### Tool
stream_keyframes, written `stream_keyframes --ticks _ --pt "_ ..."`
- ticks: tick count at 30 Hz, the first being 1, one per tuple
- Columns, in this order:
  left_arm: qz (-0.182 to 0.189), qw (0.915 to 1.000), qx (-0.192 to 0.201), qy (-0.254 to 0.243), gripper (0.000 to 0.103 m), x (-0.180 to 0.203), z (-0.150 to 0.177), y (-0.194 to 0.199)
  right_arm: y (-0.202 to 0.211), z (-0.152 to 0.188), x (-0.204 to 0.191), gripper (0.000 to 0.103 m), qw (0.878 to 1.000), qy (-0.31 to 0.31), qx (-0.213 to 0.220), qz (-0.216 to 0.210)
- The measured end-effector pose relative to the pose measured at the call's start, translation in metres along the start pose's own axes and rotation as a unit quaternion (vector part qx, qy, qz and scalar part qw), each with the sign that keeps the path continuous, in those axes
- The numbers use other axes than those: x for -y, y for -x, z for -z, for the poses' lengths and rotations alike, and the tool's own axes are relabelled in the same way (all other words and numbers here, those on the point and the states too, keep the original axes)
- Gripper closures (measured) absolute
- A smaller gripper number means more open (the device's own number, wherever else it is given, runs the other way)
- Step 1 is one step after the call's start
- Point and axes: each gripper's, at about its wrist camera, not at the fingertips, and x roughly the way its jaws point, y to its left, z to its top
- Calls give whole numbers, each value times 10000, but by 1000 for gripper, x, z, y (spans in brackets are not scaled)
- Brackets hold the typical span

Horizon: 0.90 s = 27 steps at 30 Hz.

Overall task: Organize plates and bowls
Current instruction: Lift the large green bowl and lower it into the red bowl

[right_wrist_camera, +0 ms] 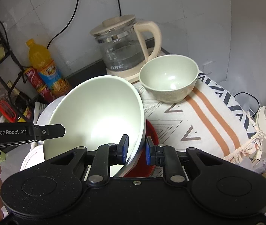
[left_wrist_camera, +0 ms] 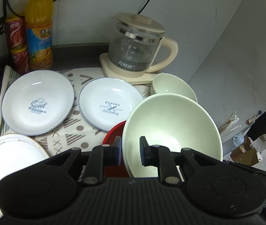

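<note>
Large pale-green bowl [left_wrist_camera: 172, 127], tilted, at lower centre of both frames, pinched by its rim from two sides. Left hand-held gripper [left_wrist_camera: 131, 151] nearly closed, clamped on the bowl's left rim, one pad inside, one outside. Right hand-held gripper [right_wrist_camera: 136, 150] likewise nearly closed, clamped on the right rim. Red dish [left_wrist_camera: 114, 133] directly beneath the bowl, partly hidden.

Counted: two green bowls, the smaller bowl [right_wrist_camera: 168, 77] standing upright on the patterned cloth [right_wrist_camera: 204, 116] above and right of the grip, well apart from it. Two white printed plates [left_wrist_camera: 37, 103] left of the large bowl in the left wrist view, plus one white gold-rimmed plate [left_wrist_camera: 11, 155] at lower left. One glass kettle [left_wrist_camera: 134, 46] at upper centre. One orange bottle [left_wrist_camera: 39, 28] and two stacked red cans [left_wrist_camera: 16, 43] at upper left
</note>
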Motion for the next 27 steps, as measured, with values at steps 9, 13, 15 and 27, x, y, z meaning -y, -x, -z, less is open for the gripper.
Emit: stream_keyframes --ticks 9,13,15,27 --pt "-112 9996 -220 153 85 -18 12 -8 -14 12 -8 83 9995 106 -289 35" --pt "-170 9992 -302 175 85 -21 16 -14 -23 13 -11 81 9990 208 -388 81" --pt "-177 9992 -324 182 85 -23 17 -17 -26 13 -12 80 9987 255 -418 113" --pt "-337 9976 -574 176 85 -24 22 -39 -47 17 -7 80 9968 298 -721 174"
